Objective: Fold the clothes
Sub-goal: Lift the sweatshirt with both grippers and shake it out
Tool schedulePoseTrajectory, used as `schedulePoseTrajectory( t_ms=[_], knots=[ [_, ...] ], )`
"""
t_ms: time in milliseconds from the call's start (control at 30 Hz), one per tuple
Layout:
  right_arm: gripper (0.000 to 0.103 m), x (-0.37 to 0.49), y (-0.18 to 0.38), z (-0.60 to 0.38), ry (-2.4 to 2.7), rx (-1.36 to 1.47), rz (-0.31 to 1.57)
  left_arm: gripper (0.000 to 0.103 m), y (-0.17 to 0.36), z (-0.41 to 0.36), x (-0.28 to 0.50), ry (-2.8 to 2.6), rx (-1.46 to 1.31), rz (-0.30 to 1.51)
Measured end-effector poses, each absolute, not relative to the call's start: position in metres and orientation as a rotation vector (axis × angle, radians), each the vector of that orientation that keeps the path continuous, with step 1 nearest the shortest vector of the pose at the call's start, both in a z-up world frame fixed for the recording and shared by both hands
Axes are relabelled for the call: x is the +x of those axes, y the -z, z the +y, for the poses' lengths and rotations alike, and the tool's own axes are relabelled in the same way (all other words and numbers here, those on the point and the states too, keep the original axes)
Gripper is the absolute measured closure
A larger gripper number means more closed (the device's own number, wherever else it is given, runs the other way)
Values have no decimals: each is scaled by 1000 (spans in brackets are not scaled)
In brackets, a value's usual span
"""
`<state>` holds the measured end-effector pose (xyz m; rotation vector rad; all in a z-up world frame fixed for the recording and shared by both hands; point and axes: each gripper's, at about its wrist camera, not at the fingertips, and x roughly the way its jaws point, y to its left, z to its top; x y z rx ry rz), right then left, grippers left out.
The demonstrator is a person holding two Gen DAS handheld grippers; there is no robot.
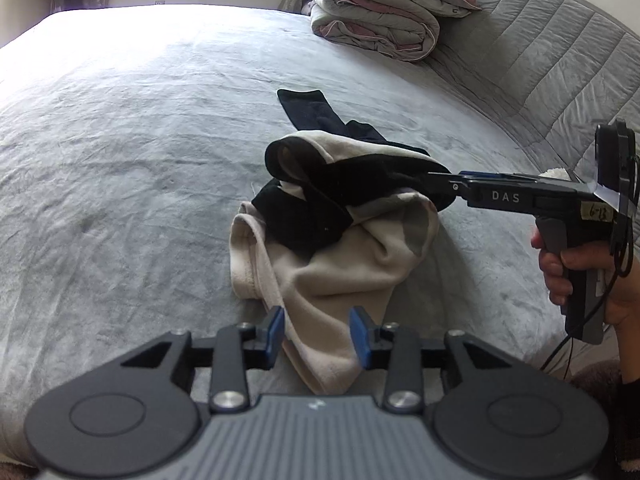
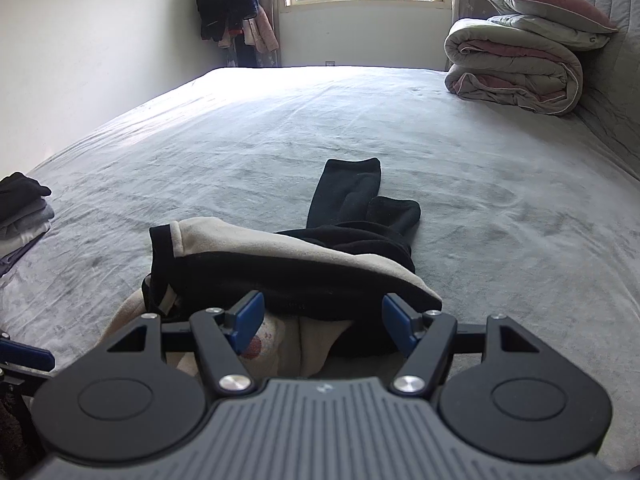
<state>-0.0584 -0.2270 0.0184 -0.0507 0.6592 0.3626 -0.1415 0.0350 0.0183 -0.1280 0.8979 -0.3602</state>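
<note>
The fingers of the left gripper (image 1: 317,334) stand apart at six o'clock in the left wrist view, a strip of the cream fabric lying between the blue pads but not pinched; neither pad visibly presses it. The fingers of the right gripper (image 2: 323,322) are spread wide, and in its own view the black part of the garment sits between them. From the left wrist view that gripper reaches in from three o'clock with its tips buried in the black fold, so whether it truly clamps the cloth I cannot tell.

The cream-and-black garment (image 1: 320,232) lies crumpled in a heap at the centre of the bed (image 1: 120,160), just ahead of both tools. It looks like soft fleece: matte, thick, with a black banded cuff or hem curled into an open loop at eleven o'clock of the heap, and a small printed patch showing in the right wrist view. Beyond it, at twelve o'clock, a black piece (image 2: 352,196), long and tube-shaped like a legging or sock, lies flat and unfolded.

In the right wrist view, at nine o'clock, a small pile of folded clothes (image 2: 24,208) sits on the bed's edge, dark on top, grey and white below, so I judge part of the work done. The heaped garment has not yet been spread out, and the black piece is untouched; both remain.

At two o'clock a rolled quilt (image 2: 516,76), puffy and stitched, carries a pillow. The bed cover is a grey plush, faintly creased.
</note>
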Motion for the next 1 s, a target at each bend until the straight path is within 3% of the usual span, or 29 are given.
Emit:
schedulePoseTrajectory(
  t_ms=[633,700,833,900,1000],
  knots=[
    [41,-69,-13,-179,-489,-273,590,64,16,-7,-52,452,-22,910],
    [51,-71,-9,-171,-491,-319,572,67,20,-4,-51,451,-41,899],
    [57,-66,1,-159,-461,-386,565,78,19,3,-45,444,-81,885],
    [71,-62,4,-155,-438,-398,560,88,17,7,-42,441,-96,879],
    [88,-55,3,-154,-400,-360,541,91,12,16,-39,415,-112,850]
  ],
)
